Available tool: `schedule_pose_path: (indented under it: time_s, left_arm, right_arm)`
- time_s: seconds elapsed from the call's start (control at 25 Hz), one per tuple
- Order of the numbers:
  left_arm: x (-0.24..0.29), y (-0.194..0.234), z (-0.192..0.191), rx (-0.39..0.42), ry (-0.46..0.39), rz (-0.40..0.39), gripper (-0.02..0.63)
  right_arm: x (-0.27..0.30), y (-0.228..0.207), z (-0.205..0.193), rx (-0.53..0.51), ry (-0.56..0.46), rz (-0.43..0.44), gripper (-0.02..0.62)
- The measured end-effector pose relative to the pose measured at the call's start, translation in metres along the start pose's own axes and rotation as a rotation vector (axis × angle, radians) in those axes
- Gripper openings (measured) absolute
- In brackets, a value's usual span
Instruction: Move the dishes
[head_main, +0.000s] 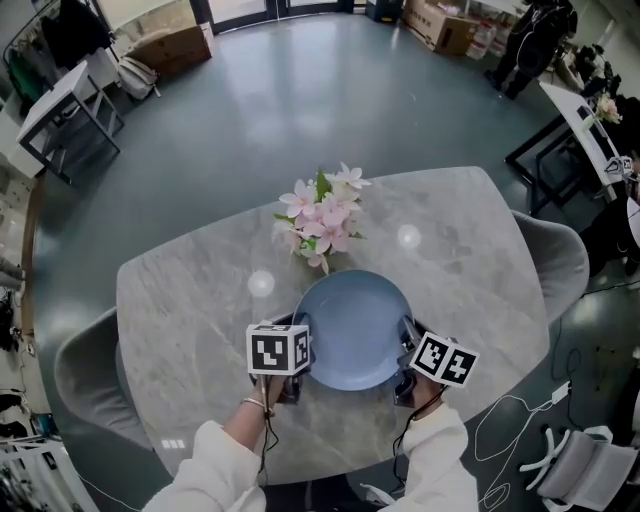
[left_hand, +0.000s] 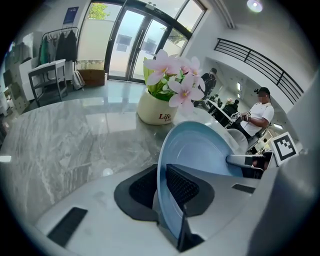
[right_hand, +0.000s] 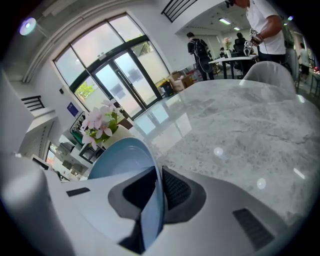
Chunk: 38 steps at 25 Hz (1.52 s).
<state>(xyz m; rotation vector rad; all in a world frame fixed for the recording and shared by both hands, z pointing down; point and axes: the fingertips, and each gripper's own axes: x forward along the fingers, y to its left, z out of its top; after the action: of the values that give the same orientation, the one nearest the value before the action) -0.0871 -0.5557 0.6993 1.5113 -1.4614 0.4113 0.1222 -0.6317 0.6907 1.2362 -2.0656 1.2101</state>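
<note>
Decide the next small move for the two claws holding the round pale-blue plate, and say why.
Probably lower the round pale-blue plate level onto the grey marble table, short of the white pot of pink flowers. The left claw and right claw pinch opposite rims, so both should sink together.

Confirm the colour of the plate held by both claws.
The plate is plain light blue, no pattern. It shows best in the head view.
</note>
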Motion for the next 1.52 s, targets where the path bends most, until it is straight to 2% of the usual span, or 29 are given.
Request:
schedule_pose_path:
  time_s: [0.2,0.88,1.2,1.4,1.52]
  left_arm:
    - [0.014,0.008,-0.002,-0.008,0.041,0.012,0.041]
    - [0.027,0.010,-0.004,-0.031,0.051,-0.004,0.041]
    - [0.030,0.010,-0.004,-0.043,0.041,-0.021,0.041]
    - [0.030,0.008,-0.002,-0.099,-0.001,-0.072,0.043]
    - [0.028,0.009,0.000,-0.113,-0.022,-0.074,0.044]
  right_arm:
    - [0.015,-0.003,0.001,-0.025,0.021,-0.016,0.087]
    - [0.031,-0.012,0.003,-0.038,0.032,-0.036,0.091]
    - [0.034,-0.014,0.006,-0.019,-0.005,-0.033,0.092]
    - [0.033,-0.014,0.008,0.007,-0.025,-0.025,0.094]
    - [0.032,-0.015,0.008,0.002,-0.029,-0.027,0.108]
